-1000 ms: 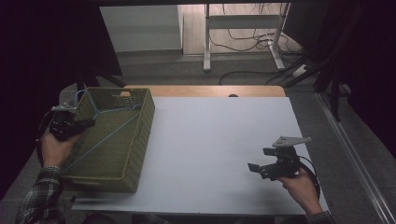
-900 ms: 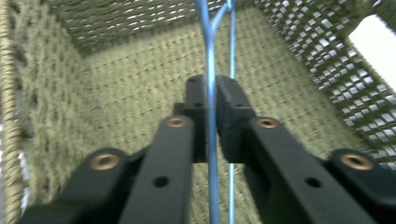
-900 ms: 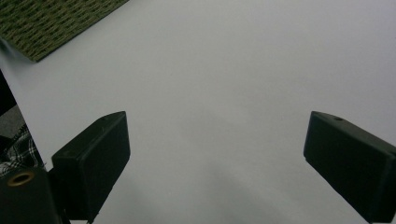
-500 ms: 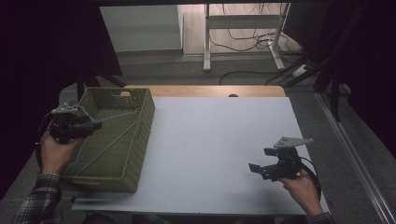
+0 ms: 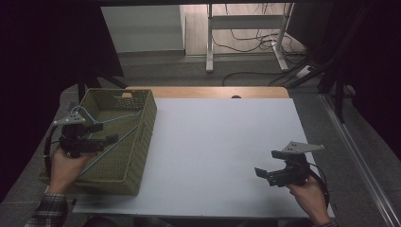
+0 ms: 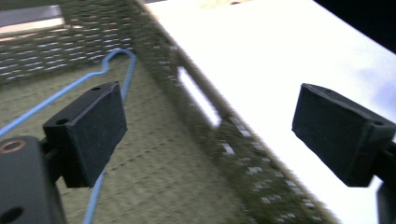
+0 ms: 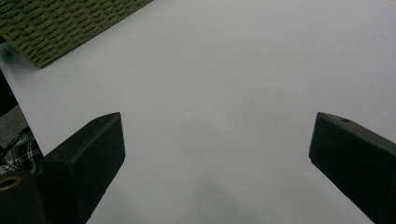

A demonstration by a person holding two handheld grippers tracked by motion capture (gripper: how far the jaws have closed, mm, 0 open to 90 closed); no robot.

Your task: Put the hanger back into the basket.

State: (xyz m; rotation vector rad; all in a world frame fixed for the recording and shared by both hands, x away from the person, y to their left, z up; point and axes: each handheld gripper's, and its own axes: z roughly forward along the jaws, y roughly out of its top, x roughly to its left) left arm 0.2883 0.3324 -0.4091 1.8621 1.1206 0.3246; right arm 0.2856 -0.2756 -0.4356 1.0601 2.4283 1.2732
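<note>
Left gripper view: left gripper [image 6: 210,135] gapes empty over the basket [image 6: 196,88]; blue hanger [image 6: 116,60] beside its jaw, probably next; right gripper [image 5: 274,174] idles open.

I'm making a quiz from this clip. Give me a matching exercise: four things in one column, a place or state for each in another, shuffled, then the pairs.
Things:
1. basket
2. hanger
3. left gripper
4. right gripper

Places or states:
A. open, over bare table near the right front
B. blue wire, lying inside the basket
C. green woven, on the table's left side
D. open, over the basket

Pairs: 1-C, 2-B, 3-D, 4-A
</note>
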